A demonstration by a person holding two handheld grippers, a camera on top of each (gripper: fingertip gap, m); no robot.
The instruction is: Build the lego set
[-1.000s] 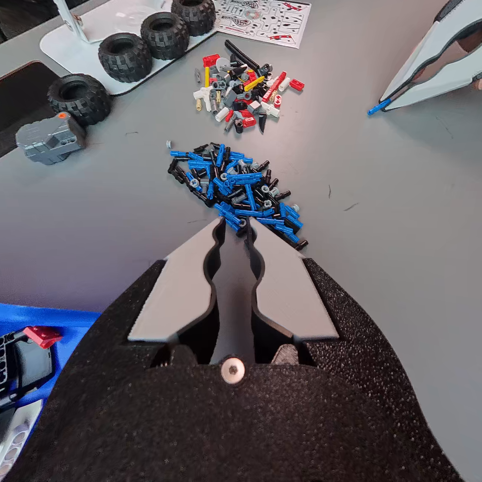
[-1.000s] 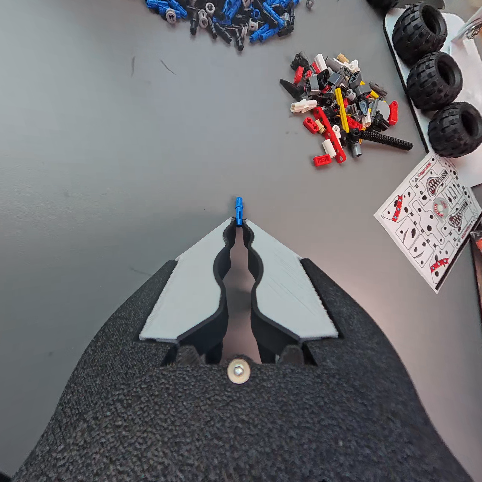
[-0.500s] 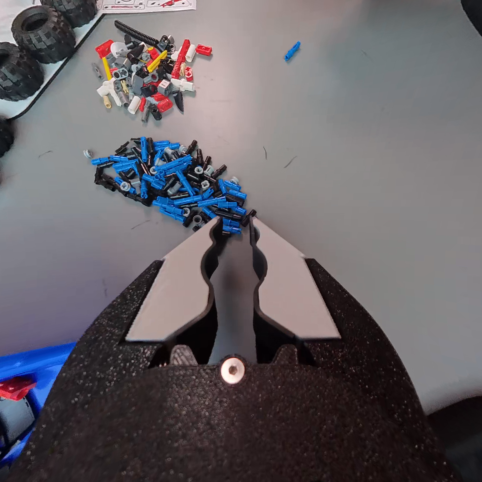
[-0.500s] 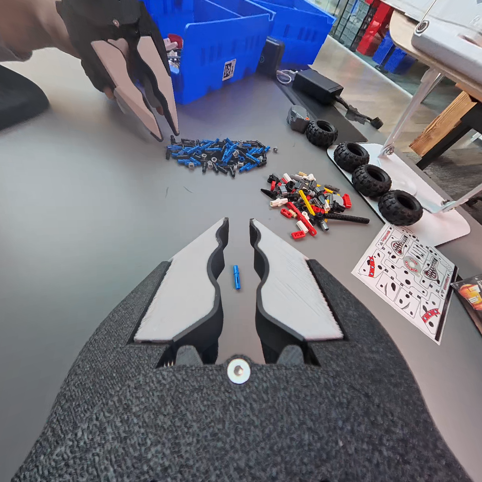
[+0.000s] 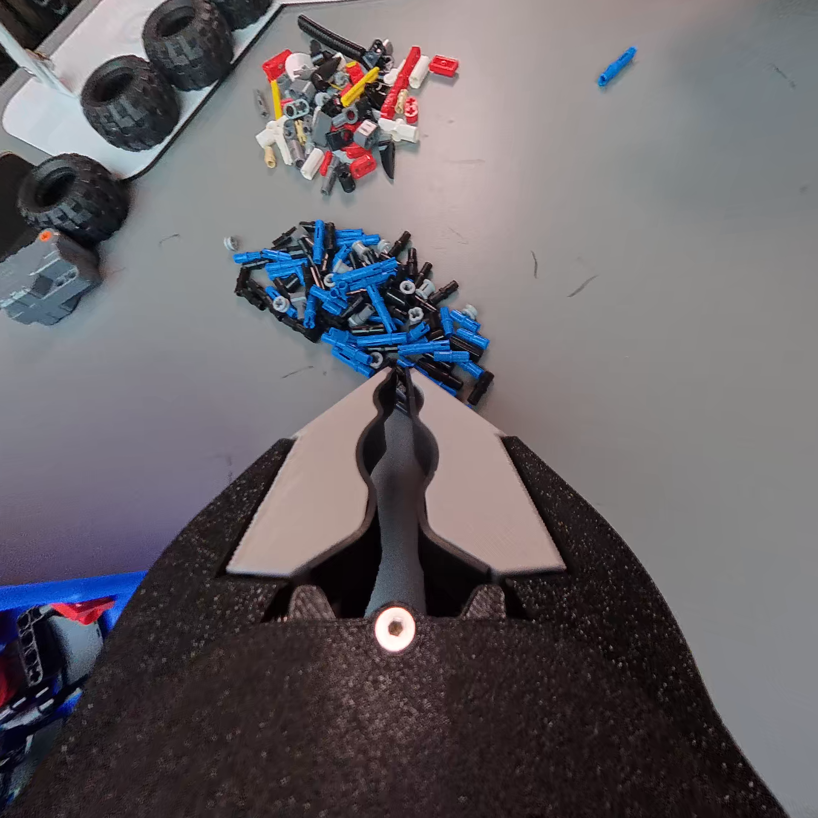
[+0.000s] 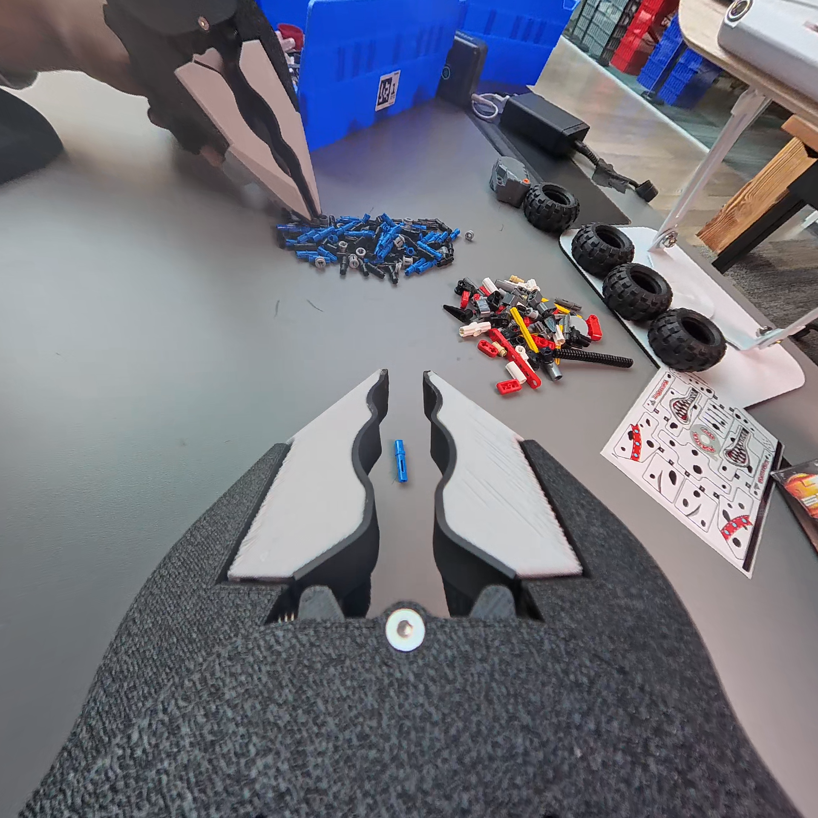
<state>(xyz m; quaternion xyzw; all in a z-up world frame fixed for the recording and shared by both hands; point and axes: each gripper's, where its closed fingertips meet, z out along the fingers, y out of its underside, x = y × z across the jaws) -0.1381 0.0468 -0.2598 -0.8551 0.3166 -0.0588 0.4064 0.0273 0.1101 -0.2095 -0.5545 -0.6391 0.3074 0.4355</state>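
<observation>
blue pin [image 6: 400,460]: on table, between open right gripper [image 6: 405,376] jaws, untouched

Grey tabletop [image 6: 133,354]; beyond — wooden table [image 6: 752,194], pale wood-pattern floor [image 6: 619,88]

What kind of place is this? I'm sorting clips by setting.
Probably a workshop or lab: a grey table with sorted building pieces, blue storage bins, and stacked crates behind.

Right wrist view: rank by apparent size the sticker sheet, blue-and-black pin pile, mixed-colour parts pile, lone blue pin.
1. Sticker sheet, though it lies nearest, which inflates it.
2-3. Blue-and-black pin pile and mixed-colour parts pile: similar spread, and the pin pile lies farther off, so unranked.
4. Lone blue pin, clearly smallest.
</observation>
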